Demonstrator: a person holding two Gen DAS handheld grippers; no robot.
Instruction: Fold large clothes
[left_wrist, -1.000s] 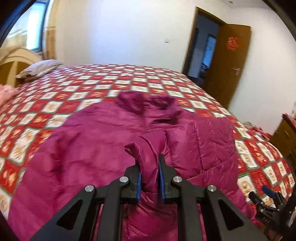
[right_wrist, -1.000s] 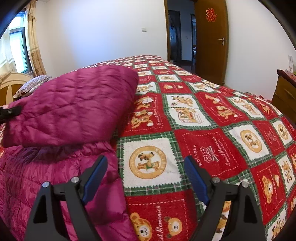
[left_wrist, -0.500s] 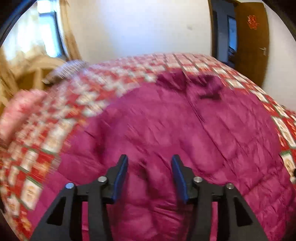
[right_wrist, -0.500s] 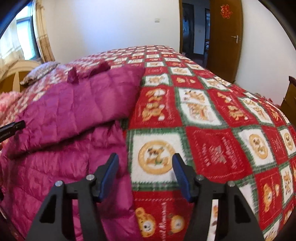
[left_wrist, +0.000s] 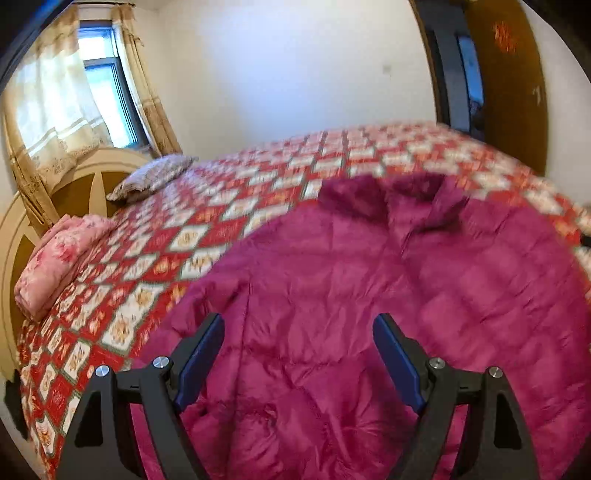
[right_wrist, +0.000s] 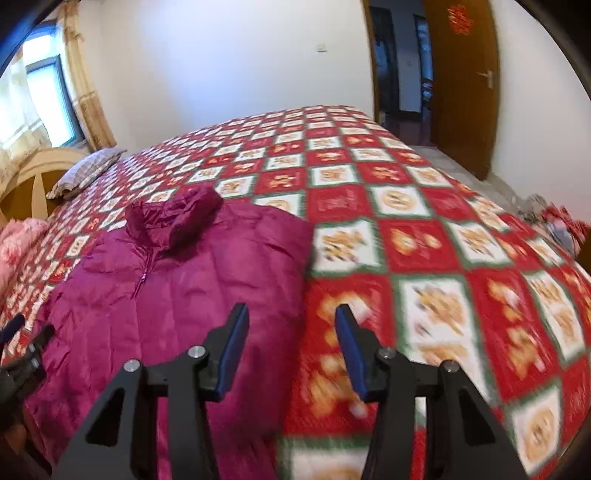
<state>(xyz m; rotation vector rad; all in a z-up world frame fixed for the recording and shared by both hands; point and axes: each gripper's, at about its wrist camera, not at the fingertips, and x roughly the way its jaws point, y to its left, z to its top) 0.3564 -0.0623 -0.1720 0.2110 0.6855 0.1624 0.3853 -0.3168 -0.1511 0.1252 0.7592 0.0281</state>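
A magenta quilted down jacket lies spread on the bed, collar at the far end. My left gripper hovers over its near part; its jaws are opening wide and the pads press on nothing. In the right wrist view the jacket lies left of centre with its zip closed and collar up. My right gripper hangs above the jacket's right edge; its jaws are closing, with nothing gripped. The left gripper shows at the left edge.
A red, white and green checked bedspread covers the bed. A grey pillow and a folded pink blanket lie by the wooden headboard. An open brown door stands at the far right.
The left gripper let go of the jacket sleeve, opened wide and swung left. The right gripper narrowed its jaws and pulled back, bringing the whole jacket front into its view.
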